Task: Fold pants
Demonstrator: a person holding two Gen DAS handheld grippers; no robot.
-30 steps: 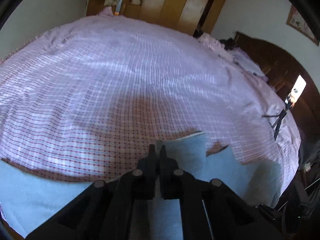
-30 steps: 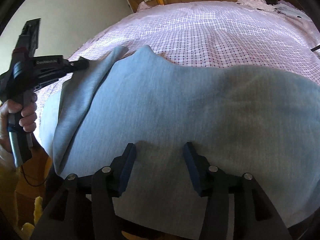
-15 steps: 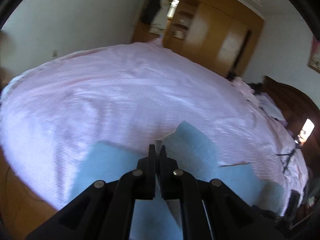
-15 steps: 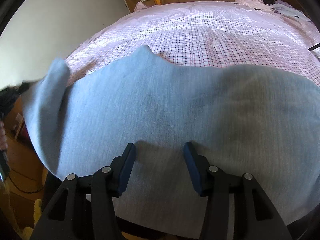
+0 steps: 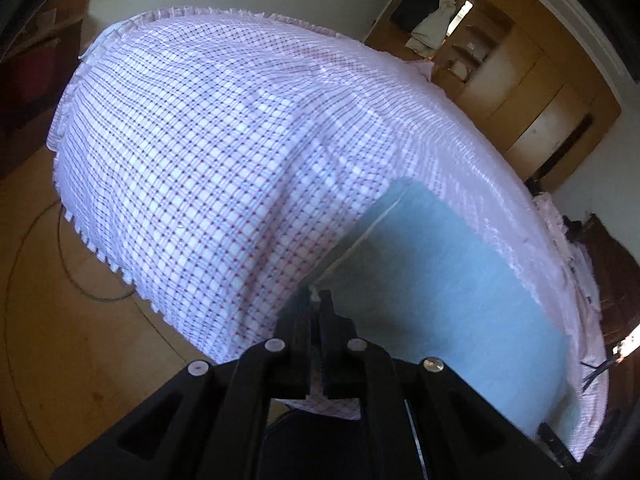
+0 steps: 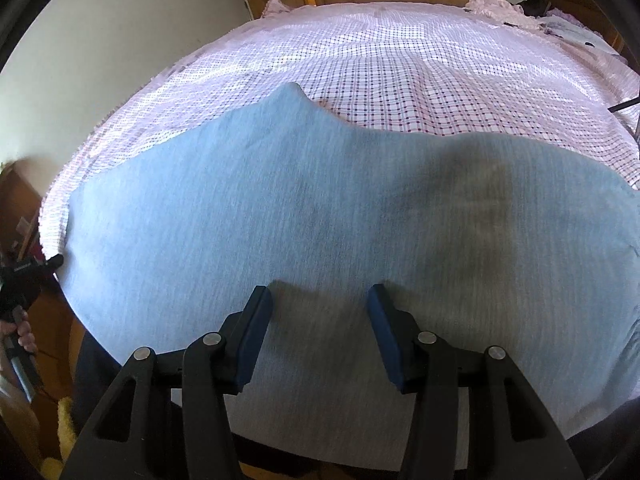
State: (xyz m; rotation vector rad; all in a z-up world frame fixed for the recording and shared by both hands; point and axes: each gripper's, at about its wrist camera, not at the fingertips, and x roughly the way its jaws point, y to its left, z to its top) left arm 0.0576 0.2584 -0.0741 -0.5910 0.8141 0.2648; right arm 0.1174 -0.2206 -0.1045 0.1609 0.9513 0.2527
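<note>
Light blue-grey knit pants (image 6: 320, 208) lie spread flat on the bed (image 6: 420, 60), along its near edge; fine heathered weave, soft wavy far outline with one raised peak. Bed cover is a pink-white check with dark dots at the crossings and a pleated frill at the rim.

Left gripper (image 5: 319, 300): black fingers together, clamped on a thin pale edge of the pants at the tips. In the left wrist view the cloth runs from there as a smooth blue panel with a straight pale hem.

Right gripper (image 6: 320, 300): blue-padded fingers (image 6: 256, 332) apart, poised over the pants, nothing pinched between them.

A hand (image 6: 22, 336) holds the left gripper's handle at the bed's left edge. Wooden wardrobe (image 5: 520, 80) behind.
</note>
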